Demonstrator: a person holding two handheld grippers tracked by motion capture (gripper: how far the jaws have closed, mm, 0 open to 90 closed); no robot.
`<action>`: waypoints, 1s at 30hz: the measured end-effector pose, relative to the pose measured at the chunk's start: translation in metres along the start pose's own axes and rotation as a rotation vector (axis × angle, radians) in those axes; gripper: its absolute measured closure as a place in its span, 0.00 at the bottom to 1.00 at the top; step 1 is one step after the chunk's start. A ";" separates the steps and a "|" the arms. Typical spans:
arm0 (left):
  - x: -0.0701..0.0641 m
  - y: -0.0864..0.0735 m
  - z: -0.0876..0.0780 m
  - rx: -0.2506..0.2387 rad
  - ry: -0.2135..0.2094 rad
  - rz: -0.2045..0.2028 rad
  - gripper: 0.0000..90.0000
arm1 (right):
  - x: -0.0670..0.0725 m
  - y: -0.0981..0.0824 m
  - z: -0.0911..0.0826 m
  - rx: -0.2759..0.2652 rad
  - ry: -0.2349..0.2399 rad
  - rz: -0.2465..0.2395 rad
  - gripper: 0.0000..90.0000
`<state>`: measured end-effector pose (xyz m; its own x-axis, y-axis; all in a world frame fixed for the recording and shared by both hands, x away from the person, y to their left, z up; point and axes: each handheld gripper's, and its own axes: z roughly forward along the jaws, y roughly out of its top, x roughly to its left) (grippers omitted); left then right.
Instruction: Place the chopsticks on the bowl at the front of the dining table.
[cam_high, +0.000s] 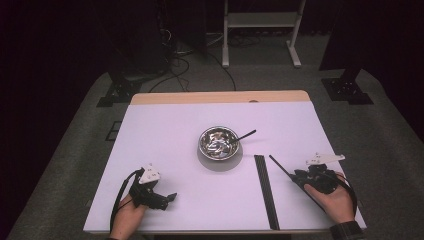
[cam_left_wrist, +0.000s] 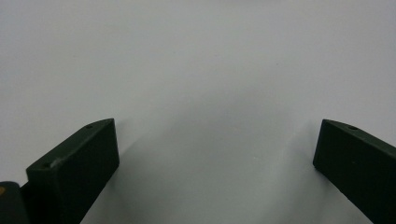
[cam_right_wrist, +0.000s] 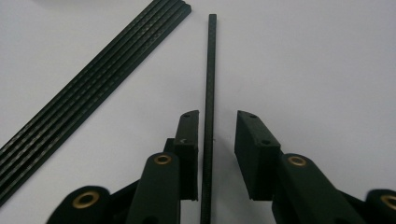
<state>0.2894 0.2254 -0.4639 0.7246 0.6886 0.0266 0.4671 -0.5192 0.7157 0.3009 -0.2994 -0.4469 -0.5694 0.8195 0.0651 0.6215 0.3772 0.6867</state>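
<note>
Table (cam_high: 165, 130): white top w/ a bare wood strip (cam_high: 220, 97) along the far edge. Floor is grey carpet (cam_high: 65, 165), goes all round the table. Black drapes (cam_high: 50, 40) on left + right, so bg is v. dark. Black stand bases w/ flat foot plates on the carpet at far left (cam_high: 117, 92) and far right (cam_high: 347, 89). White metal rack frame (cam_high: 262, 30) behind, centre-right, two legs on the floor. Black cables (cam_high: 175, 65) tangled on the carpet left of the rack. Light comes from overhead, even on the tabletop, drops off fast past it.
</note>
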 end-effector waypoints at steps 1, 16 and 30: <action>0.000 0.000 0.000 0.000 0.000 0.000 0.00 | 0.000 0.000 0.000 0.000 0.000 0.000 0.78; 0.000 0.000 0.000 0.000 0.000 0.000 0.00 | 0.000 -0.004 0.003 0.007 0.014 -0.005 0.94; 0.000 0.000 0.000 0.000 0.000 0.000 0.00 | 0.000 -0.005 0.004 -0.003 0.013 0.008 0.95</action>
<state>0.2894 0.2254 -0.4639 0.7247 0.6886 0.0268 0.4671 -0.5194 0.7156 0.2993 -0.2994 -0.4532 -0.5716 0.8166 0.0802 0.6245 0.3696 0.6880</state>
